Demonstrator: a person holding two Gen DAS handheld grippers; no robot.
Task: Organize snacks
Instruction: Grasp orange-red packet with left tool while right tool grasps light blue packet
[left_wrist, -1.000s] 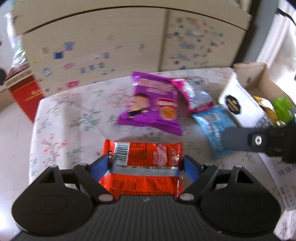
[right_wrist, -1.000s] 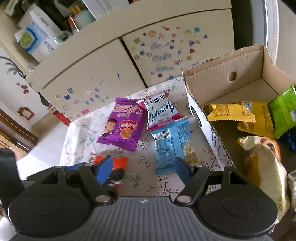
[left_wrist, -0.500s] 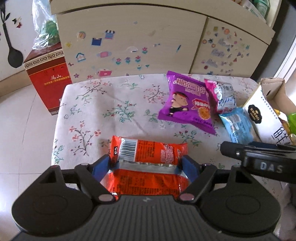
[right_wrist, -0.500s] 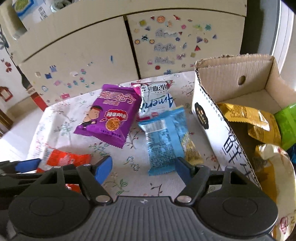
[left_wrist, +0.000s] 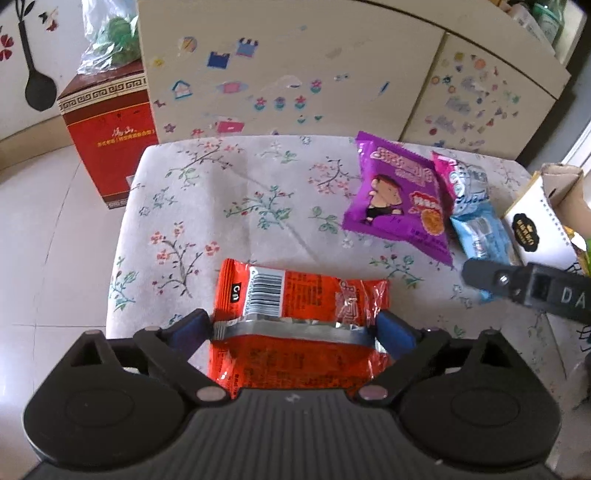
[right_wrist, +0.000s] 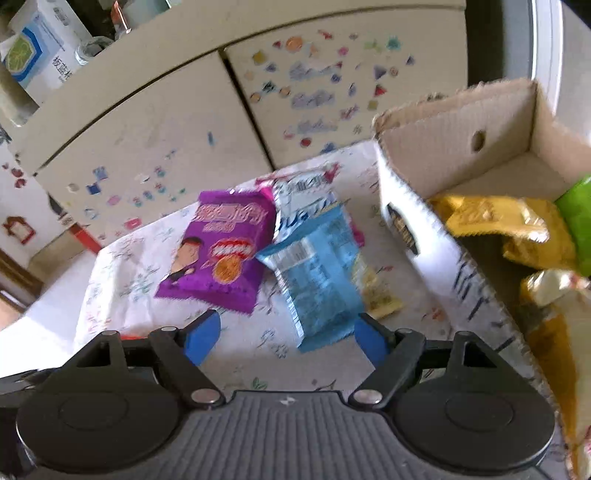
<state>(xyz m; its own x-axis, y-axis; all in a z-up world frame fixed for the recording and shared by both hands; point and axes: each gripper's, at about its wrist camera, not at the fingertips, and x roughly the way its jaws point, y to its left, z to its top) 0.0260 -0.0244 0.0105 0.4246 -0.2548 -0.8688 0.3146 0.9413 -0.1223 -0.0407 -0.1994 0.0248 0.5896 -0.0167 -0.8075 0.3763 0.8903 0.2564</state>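
**orange packet pinched by the left gripper, right gripper spread over the table**

left wrist view: the left gripper (left_wrist: 295, 328) pinched a crinkled orange-red foil snack packet (left_wrist: 295, 317) by its two short ends, one blue pad against each end, the silver seam running between them. the packet sat above the near edge of the floral-cloth table (left_wrist: 229, 206). farther off to the right lay a purple cartoon-printed snack bag (left_wrist: 397, 201), with a pink-and-white pouch (left_wrist: 461, 181) and a light blue wrapper (left_wrist: 484, 236) just beside it.

right wrist view: the right gripper (right_wrist: 284, 338) was spread wide, nothing between its fingers. the blue wrapper (right_wrist: 321, 280) lay just ahead, near the right fingertip, beside an open cardboard box (right_wrist: 417, 229) holding yellow and green packets.
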